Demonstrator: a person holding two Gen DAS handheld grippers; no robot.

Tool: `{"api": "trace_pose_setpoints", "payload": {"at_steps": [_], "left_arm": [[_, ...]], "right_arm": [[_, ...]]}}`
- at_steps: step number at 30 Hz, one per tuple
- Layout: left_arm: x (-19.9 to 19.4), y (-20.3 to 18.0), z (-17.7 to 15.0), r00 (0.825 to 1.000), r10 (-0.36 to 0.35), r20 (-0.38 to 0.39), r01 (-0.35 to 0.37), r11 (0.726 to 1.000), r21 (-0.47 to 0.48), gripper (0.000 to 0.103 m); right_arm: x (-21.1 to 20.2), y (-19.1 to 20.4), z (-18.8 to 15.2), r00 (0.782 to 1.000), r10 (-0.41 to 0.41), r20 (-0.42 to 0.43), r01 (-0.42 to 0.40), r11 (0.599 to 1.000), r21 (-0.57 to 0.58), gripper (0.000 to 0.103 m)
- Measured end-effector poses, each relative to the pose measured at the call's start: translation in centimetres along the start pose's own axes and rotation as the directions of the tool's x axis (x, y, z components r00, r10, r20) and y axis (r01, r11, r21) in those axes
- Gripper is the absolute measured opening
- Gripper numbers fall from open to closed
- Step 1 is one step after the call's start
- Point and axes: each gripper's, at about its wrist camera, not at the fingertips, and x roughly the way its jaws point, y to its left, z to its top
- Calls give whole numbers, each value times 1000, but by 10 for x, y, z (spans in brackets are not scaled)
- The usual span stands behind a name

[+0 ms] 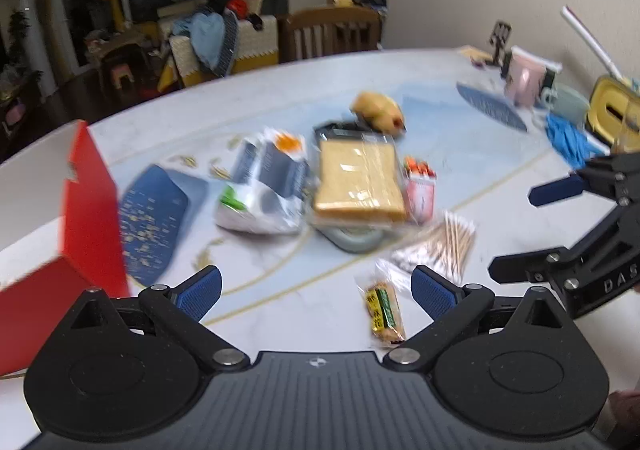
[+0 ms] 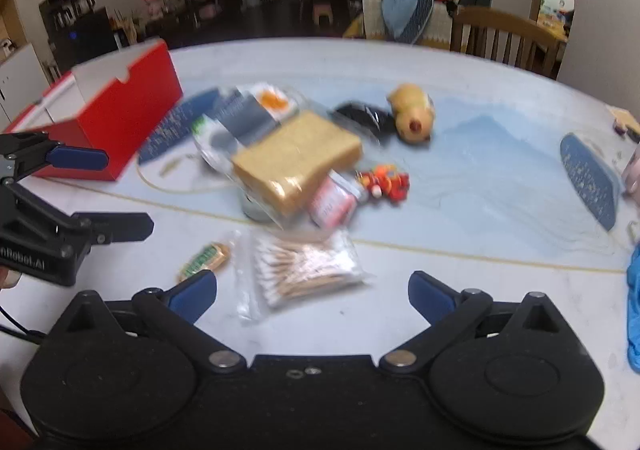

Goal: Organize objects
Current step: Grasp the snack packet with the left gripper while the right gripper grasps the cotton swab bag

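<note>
Both my grippers, left (image 1: 316, 290) and right (image 2: 312, 296), hang wide apart, holding nothing. Swabs (image 2: 304, 270) lie just ahead of my right one, a snack (image 1: 384, 310) by my left. Bread (image 1: 358, 180) sits mid-table, red box (image 2: 116, 118) off left.

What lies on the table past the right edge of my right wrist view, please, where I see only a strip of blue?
Observer: That strip is a crumpled blue heap, possibly gloves; blur hides the detail.
Operator: Thank you. Is anything behind it?
Observer: Yes, a yellow box stands just behind it.
Operator: And further along from there?
Observer: A pale green cup sits beside the box, with a pink mug just past it.
</note>
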Motion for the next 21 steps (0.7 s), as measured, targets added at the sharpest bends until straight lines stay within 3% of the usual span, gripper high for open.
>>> {"api": "trace_pose_setpoints", "payload": {"at_steps": [8, 17, 21], "left_arm": [[31, -21, -10, 999, -9, -46, 12, 998, 67, 101], [48, -23, -23, 994, -16, -105, 17, 1000, 12, 101], [51, -24, -25, 993, -4, -115, 4, 1000, 0, 100]], "right_arm": [[23, -6, 7, 999, 23, -36, -24, 999, -38, 100], [44, 5, 11, 997, 49, -65, -54, 996, -75, 100], [53, 5, 11, 996, 41, -83, -46, 997, -63, 94]]}}
